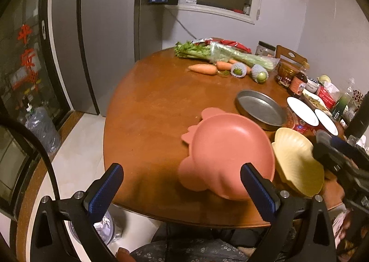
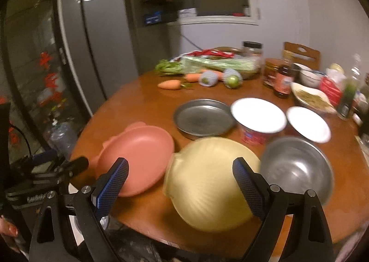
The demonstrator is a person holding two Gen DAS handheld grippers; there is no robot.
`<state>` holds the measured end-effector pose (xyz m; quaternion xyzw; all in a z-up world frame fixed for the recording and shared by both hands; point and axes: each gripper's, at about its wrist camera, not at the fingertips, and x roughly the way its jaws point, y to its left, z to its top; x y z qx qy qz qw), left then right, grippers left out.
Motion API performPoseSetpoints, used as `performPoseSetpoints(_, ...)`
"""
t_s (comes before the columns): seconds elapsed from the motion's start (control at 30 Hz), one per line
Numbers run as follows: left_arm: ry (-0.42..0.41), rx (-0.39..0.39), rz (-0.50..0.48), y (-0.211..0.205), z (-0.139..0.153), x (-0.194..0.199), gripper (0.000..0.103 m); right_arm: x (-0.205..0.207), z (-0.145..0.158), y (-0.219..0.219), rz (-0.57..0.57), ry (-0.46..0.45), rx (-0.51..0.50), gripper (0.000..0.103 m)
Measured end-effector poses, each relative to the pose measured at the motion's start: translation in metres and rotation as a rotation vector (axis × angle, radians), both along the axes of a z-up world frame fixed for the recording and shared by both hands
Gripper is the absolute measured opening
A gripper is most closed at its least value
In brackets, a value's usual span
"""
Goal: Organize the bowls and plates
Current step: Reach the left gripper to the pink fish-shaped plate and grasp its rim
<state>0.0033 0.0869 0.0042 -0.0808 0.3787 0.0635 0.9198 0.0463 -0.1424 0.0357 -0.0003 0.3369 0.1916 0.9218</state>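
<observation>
The pink plate (image 1: 228,151) lies flat on the worktop (image 1: 150,109) just ahead of my left fingers (image 1: 258,192), its near rim reaching in between them; it overlaps a second pink piece beneath it, though I cannot tell whether the two are properly nested. The left gripper (image 1: 182,189) stands wide open and holds nothing. The yellow shell-shaped dish (image 2: 207,183) sits between my right fingers (image 2: 246,190), which are also spread wide and grip nothing. Just beyond my right finger is the steel bowl (image 2: 297,167); further ahead lie the flat metal pan (image 2: 203,118) and two white-lidded containers (image 2: 258,114), all separate. In my judgement, organizing has barely begun: apart from the pink pair, nothing is stacked, and the dish, bowl and pan remain to be gathered. Vegetables (image 1: 219,56) and jars (image 1: 286,72) beyond are undisturbed.
</observation>
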Motion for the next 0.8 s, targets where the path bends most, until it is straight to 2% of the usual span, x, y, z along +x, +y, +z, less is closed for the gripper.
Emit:
performPoseSetpoints(0.23, 0.068, -0.025, 0.016, 0.008, -0.02, 0.013, 0.102, 0.044, -0.016, 0.043, 0.097, 0.033, -0.115, 0.092)
performPoseSetpoints(0.43, 0.101, -0.028, -0.015, -0.003, -0.031, 0.022, 0.102, 0.076, -0.037, 0.063, 0.125, 0.093, -0.154, 0.09)
performPoseSetpoints(0.5, 0.105, -0.019, -0.02, -0.007, -0.033, 0.023, 0.102, 0.087, -0.043, 0.066, 0.137, 0.116, -0.151, 0.086)
performPoseSetpoints(0.6, 0.106, -0.017, -0.019, -0.01, -0.034, 0.028, 0.101, 0.096, -0.051, 0.068, 0.143, 0.133, -0.159, 0.073)
performPoseSetpoints(0.67, 0.114, -0.008, -0.021, -0.012, -0.036, 0.029, 0.096, 0.102, -0.057, 0.07, 0.162, 0.156, -0.156, 0.066)
performPoseSetpoints(0.8, 0.128, -0.006, -0.023, -0.016, -0.04, 0.037, 0.091, 0.106, -0.063, 0.072, 0.166, 0.164, -0.163, 0.062)
